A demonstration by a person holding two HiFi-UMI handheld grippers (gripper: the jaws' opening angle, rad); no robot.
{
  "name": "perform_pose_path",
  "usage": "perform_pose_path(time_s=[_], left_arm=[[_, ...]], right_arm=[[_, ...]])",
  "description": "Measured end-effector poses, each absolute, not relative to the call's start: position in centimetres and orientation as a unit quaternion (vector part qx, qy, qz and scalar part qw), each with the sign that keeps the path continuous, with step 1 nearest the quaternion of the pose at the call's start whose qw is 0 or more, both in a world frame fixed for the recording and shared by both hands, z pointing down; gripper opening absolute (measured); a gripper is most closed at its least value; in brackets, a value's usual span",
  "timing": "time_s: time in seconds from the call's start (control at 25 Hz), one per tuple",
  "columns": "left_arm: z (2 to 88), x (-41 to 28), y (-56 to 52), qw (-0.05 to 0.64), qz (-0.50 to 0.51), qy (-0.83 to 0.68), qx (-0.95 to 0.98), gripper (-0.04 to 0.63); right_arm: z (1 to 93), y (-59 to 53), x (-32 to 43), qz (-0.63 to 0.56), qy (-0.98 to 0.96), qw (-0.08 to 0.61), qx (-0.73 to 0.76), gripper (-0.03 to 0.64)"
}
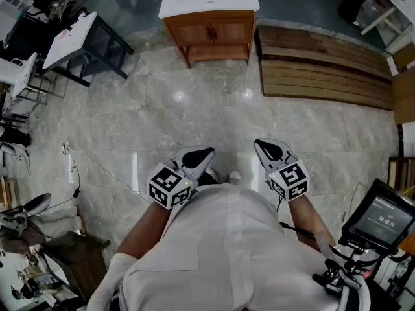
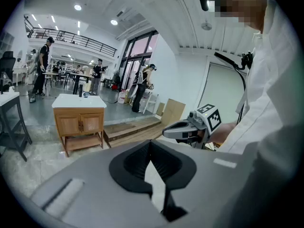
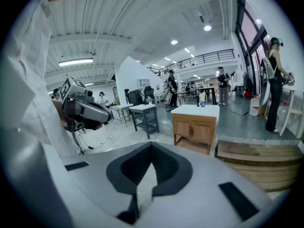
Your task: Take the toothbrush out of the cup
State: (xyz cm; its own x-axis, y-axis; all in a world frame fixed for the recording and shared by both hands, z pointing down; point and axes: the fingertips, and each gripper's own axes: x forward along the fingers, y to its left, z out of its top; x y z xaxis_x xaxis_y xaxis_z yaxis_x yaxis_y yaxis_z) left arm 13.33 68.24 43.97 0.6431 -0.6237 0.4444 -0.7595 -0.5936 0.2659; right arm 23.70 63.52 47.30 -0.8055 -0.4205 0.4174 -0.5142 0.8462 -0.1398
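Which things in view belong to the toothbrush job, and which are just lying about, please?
Job: left gripper, shut, empty; right gripper, shut, empty; small cup on the wooden vanity, its contents too small to tell.
Lying about: plank platform; white-topped table; floor cable; screen.

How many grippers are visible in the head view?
2. The left gripper sits left of centre, just beyond the person's white shirt; the right gripper sits right of centre, apart from it. None seems hidden.
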Motion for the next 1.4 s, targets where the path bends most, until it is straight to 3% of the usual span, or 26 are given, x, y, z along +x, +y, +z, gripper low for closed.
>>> perform_pose_path(time_s=[0.48, 1.08, 1.4], left_arm=[[45.3, 8.9, 60.2, 0.233, 0.130, -0.381, 0.885, 0.006], [43.9, -4.4, 39.5, 0.197, 0.117, -0.325, 0.918, 0.006], [44.8, -5.8, 32.3, 0.212, 0.102, -0.344, 0.909, 0.006]], right_arm=[[49.3, 56.3, 20.9, 0.132, -0.929, 0.217, 0.268, 0.005], [45.0, 36.9, 5.7, 0.108, -0.917, 0.213, 0.321, 0.006], [45.4, 29.9, 4.3, 0.113, -0.916, 0.220, 0.317, 0.006]])
